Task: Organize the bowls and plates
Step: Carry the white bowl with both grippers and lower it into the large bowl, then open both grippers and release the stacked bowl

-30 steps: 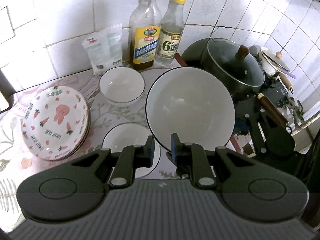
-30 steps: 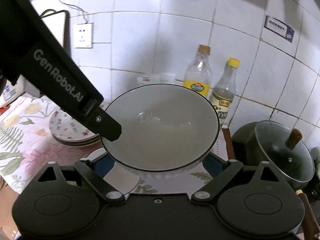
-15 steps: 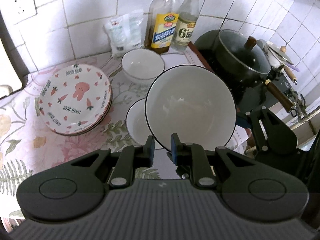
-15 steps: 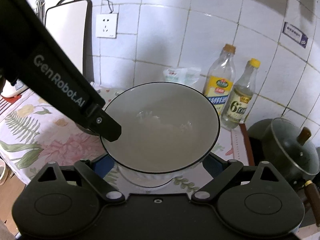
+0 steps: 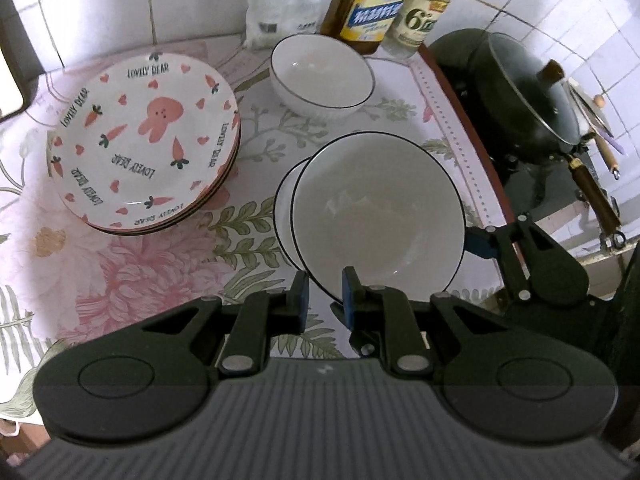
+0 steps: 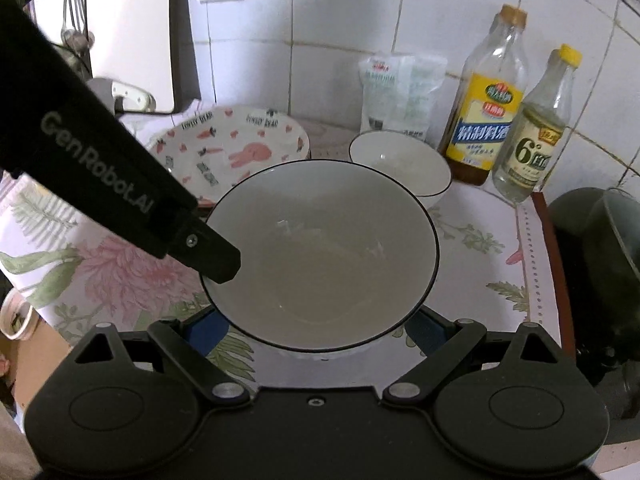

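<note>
While the large white bowl is held across its width by the right gripper, one blue pad on each side of the bowl wall, it sits over a second white bowl on the flowered tablecloth; only a crescent of that lower rim shows at the left, and I cannot tell whether the two touch yet. The patterned plates, a rabbit-and-carrot design, are already nested in one stack at the left of the counter, so I judge that part done. The left gripper has its fingers closed to a narrow gap with the near rim of the large bowl showing between them; contact is not clear from either view, so I cannot say it is gripping. The small white bowl stands alone near the wall, just in front of the two bottles and the white packet, well apart from the other bowls. Judgement: roughly halfway or a little past. Plates stacked, one bowl being nested, one bowl left to collect. Remaining: seat and release the large bowl, then bring the small one onto the pile. Risk noted: a large bowl sitting in a smaller one may rock.
</note>
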A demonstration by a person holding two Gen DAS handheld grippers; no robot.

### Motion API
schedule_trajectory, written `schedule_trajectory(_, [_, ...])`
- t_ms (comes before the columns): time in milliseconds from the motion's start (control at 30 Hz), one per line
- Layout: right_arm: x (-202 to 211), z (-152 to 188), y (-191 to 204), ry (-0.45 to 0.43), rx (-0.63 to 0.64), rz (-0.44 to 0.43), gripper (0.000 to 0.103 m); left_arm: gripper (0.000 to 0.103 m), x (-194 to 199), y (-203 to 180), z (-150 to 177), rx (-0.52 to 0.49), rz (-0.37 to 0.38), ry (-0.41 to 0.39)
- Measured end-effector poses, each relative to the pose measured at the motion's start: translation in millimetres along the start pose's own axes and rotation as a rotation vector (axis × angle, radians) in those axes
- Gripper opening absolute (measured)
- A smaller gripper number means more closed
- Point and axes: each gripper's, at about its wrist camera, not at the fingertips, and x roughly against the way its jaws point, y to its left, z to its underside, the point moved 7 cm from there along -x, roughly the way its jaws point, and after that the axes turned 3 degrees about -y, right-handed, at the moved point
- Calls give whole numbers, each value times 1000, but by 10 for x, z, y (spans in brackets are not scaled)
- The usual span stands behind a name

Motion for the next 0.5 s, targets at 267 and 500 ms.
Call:
schedule_trajectory(267, [-236,31,-70,107,-6,-31,97,15,-274,82,-60,34,5,62])
schedule_trajectory(500, [-343,72,-96,152,-2,-51,97,15,-403,94,-63,42,-16,89])
